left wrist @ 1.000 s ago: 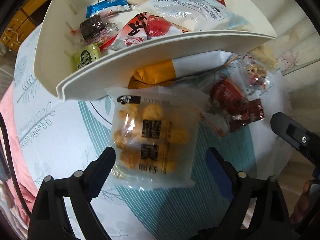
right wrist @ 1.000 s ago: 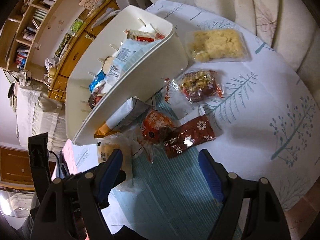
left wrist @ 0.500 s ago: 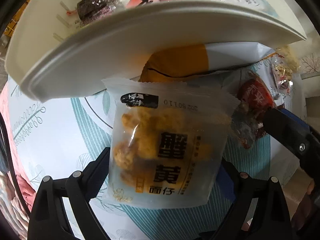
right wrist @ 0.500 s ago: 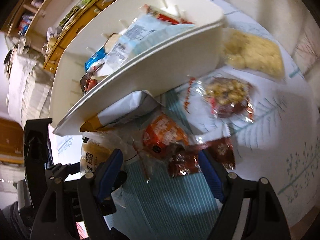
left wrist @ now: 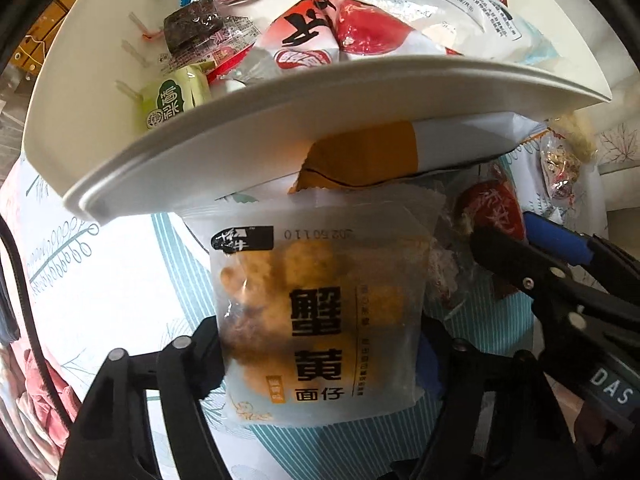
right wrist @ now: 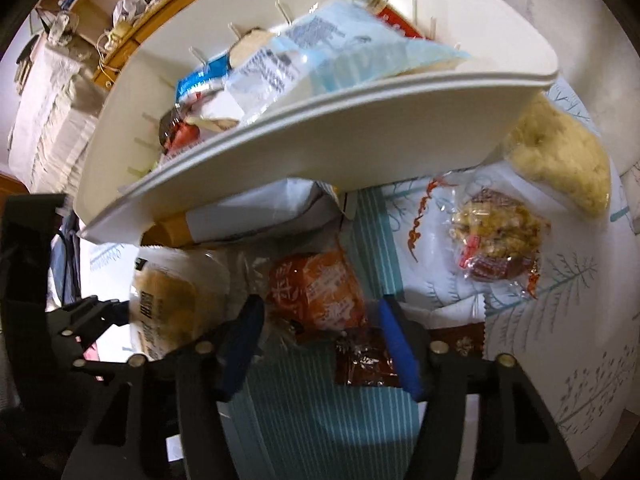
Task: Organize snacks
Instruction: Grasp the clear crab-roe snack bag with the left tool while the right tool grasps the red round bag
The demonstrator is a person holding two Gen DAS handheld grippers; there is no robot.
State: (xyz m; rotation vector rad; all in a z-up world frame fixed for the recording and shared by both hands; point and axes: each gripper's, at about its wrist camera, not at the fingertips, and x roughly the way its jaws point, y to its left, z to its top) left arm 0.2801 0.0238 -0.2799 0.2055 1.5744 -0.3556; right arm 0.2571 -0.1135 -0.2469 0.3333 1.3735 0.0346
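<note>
A clear packet of yellow noodle snacks (left wrist: pixel 320 320) lies on the patterned tablecloth below the white basket (left wrist: pixel 280 120). My left gripper (left wrist: pixel 320 340) points straight down over it, its jaws closing, and both pads touch the packet's sides. An orange-red packet (right wrist: pixel 316 292) lies between the fingers of my right gripper (right wrist: pixel 318 320), whose jaws are closing with small gaps still showing at each side. A dark red packet (right wrist: pixel 364 356) lies partly under its right finger. The right gripper (left wrist: pixel 504 232) also shows at the right edge of the left wrist view.
The basket (right wrist: pixel 320 120) holds several wrapped snacks. An orange and white bag (left wrist: pixel 380 152) lies half under it. A clear pack of mixed nuts (right wrist: pixel 496 236) and a pale yellow pack (right wrist: pixel 560 152) lie to the right. Wooden shelves (right wrist: pixel 120 20) stand behind.
My left gripper came down around the noodle packet and its jaws narrowed onto it. The right gripper moved in over the orange-red packet, rolled, and its jaws narrowed.
</note>
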